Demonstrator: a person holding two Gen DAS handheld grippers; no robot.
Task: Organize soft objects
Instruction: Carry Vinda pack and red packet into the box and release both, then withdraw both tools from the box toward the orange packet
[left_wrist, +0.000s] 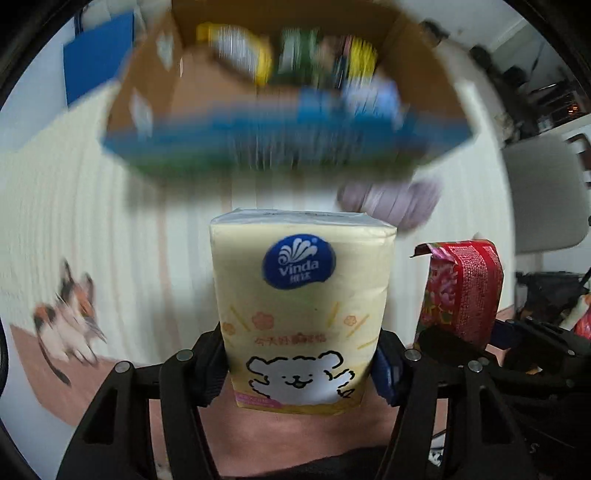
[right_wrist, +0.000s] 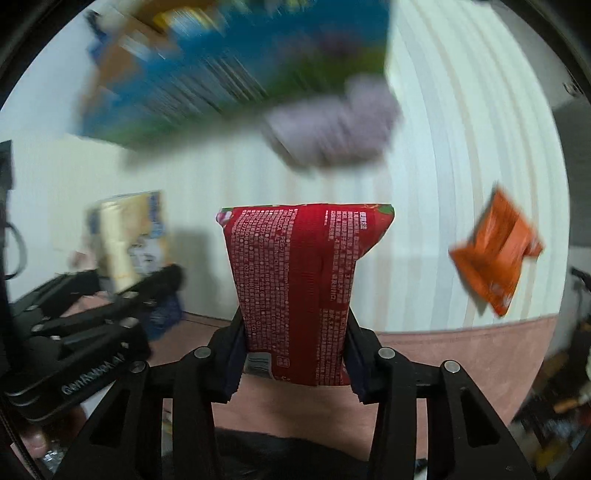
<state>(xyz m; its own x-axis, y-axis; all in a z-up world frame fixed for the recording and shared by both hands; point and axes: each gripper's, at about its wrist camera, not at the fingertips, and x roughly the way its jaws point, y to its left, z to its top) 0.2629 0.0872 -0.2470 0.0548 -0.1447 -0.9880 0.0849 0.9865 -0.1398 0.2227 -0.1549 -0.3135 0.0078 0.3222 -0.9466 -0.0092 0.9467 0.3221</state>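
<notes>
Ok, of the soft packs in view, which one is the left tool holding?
The yellow Vinda pack, clamped in the left tool. The red pack is in the right tool; the orange pack lies loose.

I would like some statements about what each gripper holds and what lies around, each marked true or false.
1. The left gripper is shut on a yellow Vinda tissue pack. True.
2. The right gripper is open and holds nothing. False: it is shut on a red printed packet.
3. The cardboard box is empty. False: several blurred coloured packs show inside it.
4. An orange packet lies on the white surface to the right of the red printed packet in the right wrist view. True.
5. A purple soft item lies near the box. True.
6. The tissue pack bears a drawing of a green frog. False: it shows a white bear-like figure.
</notes>
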